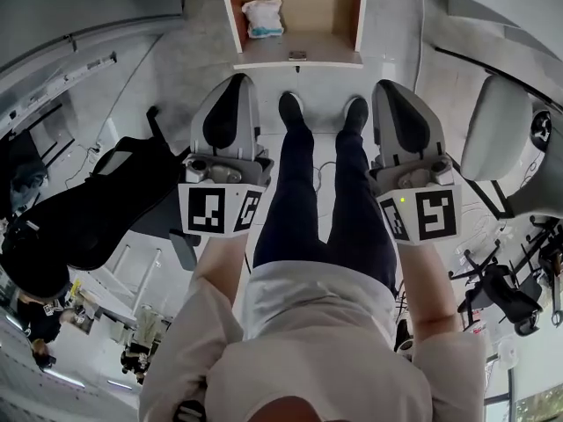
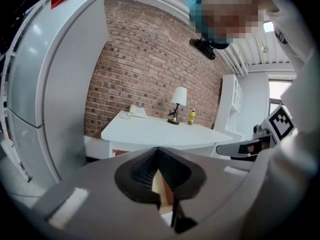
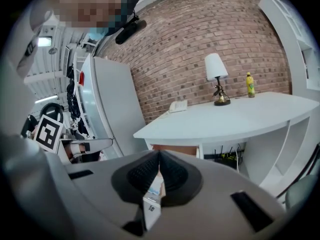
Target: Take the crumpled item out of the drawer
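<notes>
The crumpled item (image 1: 262,18), white with blue patches, lies in the left part of the open wooden drawer (image 1: 339,7) at the top of the head view. My left gripper (image 1: 234,82) and right gripper (image 1: 388,86) hang side by side above the floor, short of the drawer front, one on each side of the person's legs. Both are shut with nothing between the pads. In the left gripper view the gripper (image 2: 158,150) has its jaws meeting at the tips. The right gripper (image 3: 160,153) stands the same way, and a white and blue sliver (image 3: 154,188) shows through the slot below its tips.
A white desk (image 3: 240,118) carries a lamp (image 3: 216,79), a yellow bottle (image 3: 249,85) and a phone (image 3: 178,105) before a brick wall. A white refrigerator (image 2: 55,84) stands to its left. A black chair (image 1: 97,205) is at my left, a white chair (image 1: 497,126) at my right.
</notes>
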Demonstrator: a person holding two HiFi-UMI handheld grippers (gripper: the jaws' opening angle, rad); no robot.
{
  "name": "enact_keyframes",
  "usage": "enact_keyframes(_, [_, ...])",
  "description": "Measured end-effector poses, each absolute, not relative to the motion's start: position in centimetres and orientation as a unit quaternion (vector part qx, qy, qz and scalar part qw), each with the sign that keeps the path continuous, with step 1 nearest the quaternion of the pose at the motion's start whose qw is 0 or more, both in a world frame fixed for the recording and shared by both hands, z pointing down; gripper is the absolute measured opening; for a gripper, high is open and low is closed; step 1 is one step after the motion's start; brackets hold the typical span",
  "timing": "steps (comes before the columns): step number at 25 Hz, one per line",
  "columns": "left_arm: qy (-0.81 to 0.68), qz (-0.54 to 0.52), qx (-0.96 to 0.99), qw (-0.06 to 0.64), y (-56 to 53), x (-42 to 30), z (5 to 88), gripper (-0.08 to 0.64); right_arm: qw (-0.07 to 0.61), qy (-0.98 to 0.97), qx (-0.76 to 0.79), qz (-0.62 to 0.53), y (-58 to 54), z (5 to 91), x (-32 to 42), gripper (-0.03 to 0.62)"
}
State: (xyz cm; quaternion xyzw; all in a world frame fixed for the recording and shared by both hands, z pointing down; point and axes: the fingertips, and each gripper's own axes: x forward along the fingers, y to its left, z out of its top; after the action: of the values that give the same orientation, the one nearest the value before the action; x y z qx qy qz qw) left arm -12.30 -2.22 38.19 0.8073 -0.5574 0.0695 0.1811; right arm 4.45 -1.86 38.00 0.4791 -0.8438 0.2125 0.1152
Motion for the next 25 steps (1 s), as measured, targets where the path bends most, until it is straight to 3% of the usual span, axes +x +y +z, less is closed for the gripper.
enact_keyframes(19, [-0.549, 0.107, 0.801, 0.214, -2.8, -11.5, 45.9, 0.009, 0.113, -0.839, 0.475, 0.238, -2.0, 44.3, 4.4, 0.009])
enact_keyframes(22, [-0.531, 0.122, 0.800, 0.251, -3.3, -10.8, 47.5, 0.139, 0.111, -0.840, 0.474, 0.240, -2.0, 44.3, 4.5, 0.009])
enact_keyframes(25, [-0.530, 0.143, 0.791, 0.270, -4.0, -10.6, 49.0, 0.160, 0.111, -0.841, 0.472, 0.241, -2.0, 44.4, 4.8, 0.009])
